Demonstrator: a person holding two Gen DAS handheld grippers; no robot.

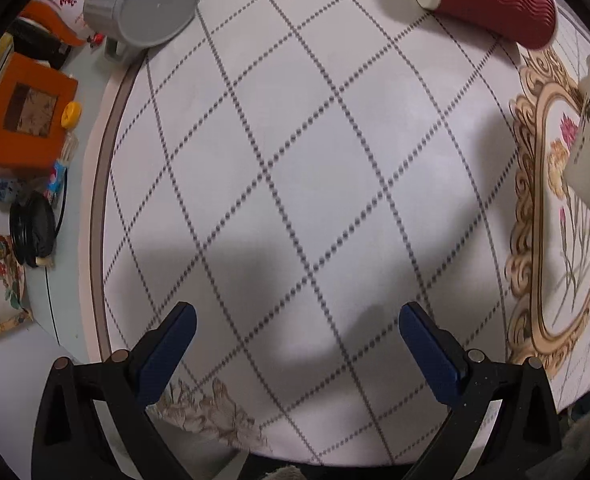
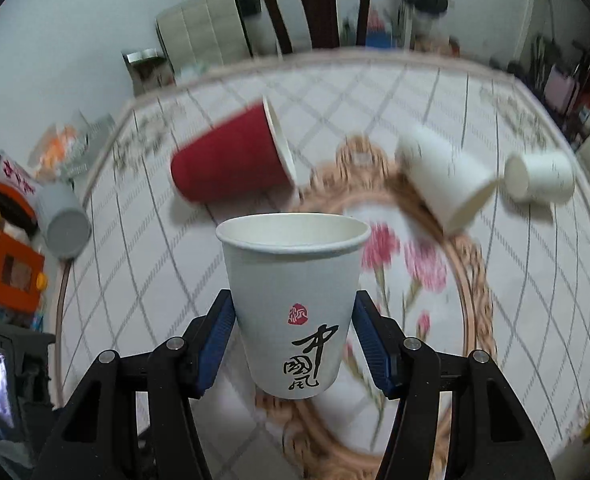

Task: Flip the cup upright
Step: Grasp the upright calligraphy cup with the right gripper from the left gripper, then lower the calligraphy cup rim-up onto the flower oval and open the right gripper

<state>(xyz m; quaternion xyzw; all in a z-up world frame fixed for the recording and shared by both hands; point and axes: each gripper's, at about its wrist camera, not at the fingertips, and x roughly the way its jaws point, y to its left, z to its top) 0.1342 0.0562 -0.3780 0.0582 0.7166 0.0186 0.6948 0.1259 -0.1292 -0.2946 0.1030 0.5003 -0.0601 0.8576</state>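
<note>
The white paper cup (image 2: 295, 304) with black brush lettering and a red seal sits upright, mouth up, gripped on both sides by the blue pads (image 2: 217, 344) of the right gripper (image 2: 295, 346), above the patterned tablecloth (image 2: 135, 264). Beyond it, a red cup (image 2: 231, 160) lies on its side, and to its right two white cups (image 2: 443, 178) (image 2: 541, 178) also lie tipped over. A grey mug (image 2: 63, 220) lies near the cloth's left edge. Farther back stands a dark wooden chair (image 2: 315, 4). The left gripper (image 1: 297, 354) hangs over bare cloth with its jaws spread wide, holding nothing.
</note>
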